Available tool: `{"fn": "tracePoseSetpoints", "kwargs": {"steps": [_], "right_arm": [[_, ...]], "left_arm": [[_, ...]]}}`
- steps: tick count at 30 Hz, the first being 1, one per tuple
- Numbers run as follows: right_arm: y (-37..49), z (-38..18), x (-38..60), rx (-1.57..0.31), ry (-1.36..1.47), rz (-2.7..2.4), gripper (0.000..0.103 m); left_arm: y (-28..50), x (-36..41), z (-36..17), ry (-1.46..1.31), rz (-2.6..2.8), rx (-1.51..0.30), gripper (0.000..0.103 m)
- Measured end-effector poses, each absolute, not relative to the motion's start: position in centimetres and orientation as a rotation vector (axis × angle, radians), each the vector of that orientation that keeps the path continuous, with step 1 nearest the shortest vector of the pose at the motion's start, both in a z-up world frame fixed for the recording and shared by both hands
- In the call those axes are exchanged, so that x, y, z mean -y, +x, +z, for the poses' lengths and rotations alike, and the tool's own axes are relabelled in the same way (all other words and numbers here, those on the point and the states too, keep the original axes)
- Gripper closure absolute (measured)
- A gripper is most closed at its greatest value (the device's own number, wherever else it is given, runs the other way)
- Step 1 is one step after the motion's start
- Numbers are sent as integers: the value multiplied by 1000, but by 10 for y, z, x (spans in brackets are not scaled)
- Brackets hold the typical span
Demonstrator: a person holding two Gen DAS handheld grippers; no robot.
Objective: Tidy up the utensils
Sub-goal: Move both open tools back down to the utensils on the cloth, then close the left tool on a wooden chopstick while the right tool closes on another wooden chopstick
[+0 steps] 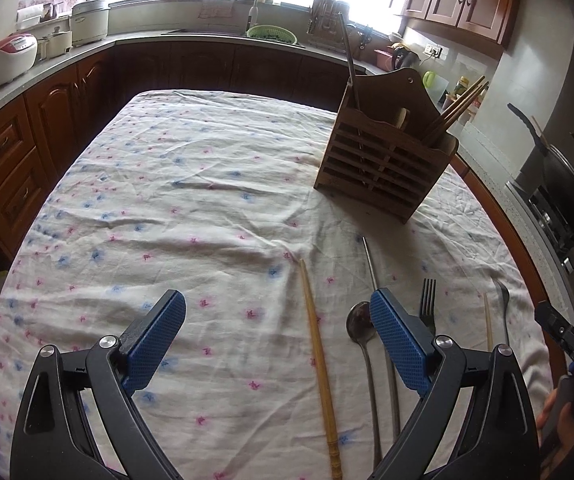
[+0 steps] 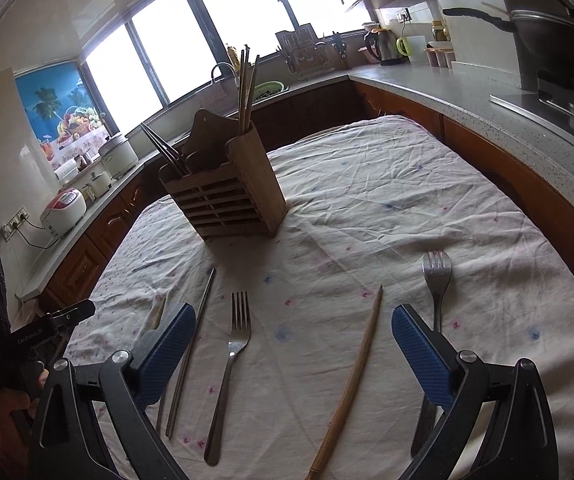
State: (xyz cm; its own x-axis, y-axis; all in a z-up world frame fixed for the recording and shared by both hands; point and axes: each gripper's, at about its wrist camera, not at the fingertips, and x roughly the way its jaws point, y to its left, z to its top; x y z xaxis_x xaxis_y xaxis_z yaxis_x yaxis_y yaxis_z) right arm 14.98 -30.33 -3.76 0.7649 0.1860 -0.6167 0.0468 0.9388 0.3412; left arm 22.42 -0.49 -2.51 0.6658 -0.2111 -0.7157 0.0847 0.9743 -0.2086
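A slatted wooden utensil holder (image 1: 387, 164) (image 2: 227, 200) stands on the flowered tablecloth (image 1: 191, 200), with chopsticks and a metal rod upright in it. Loose utensils lie in front of it. In the left wrist view these are a wooden chopstick (image 1: 319, 356), a spoon (image 1: 361, 320), a thin metal chopstick (image 1: 371, 264) and a fork (image 1: 427, 300). My left gripper (image 1: 277, 312) hangs open over the wooden chopstick. My right gripper (image 2: 293, 320) is open too, above a fork (image 2: 235, 352) and a wooden chopstick (image 2: 361, 360). A second fork (image 2: 437, 276) lies beside its right finger.
Dark wooden cabinets and grey counters ring the table on three sides. A rice cooker (image 1: 7, 56) sits on the left counter, a wok (image 1: 567, 184) on the stove at right. The sink with a green basket (image 1: 271, 34) is at the back.
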Motion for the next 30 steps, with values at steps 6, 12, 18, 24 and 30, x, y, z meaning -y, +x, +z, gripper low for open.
{"fn": "tracePoseSetpoints", "kwargs": {"steps": [6,12,18,24,30], "right_arm": [[161,-50,305,-738,334,54,6],[174,-64,308,-795,315,33,25],[185,-75,312,-840,307,14,36],[194,-84,316,-869,293,-9,40],[205,-93,318,-901,277,-22,51]], "left_arm": [[238,10,-39,-134,-155,-874,8],[253,24,-52,-74,-172,-921,22],[267,35,-62,-53,-186,-956,42],[279,46,-69,-29,-216,-978,55],[289,57,-81,19,-225,-1006,66]]}}
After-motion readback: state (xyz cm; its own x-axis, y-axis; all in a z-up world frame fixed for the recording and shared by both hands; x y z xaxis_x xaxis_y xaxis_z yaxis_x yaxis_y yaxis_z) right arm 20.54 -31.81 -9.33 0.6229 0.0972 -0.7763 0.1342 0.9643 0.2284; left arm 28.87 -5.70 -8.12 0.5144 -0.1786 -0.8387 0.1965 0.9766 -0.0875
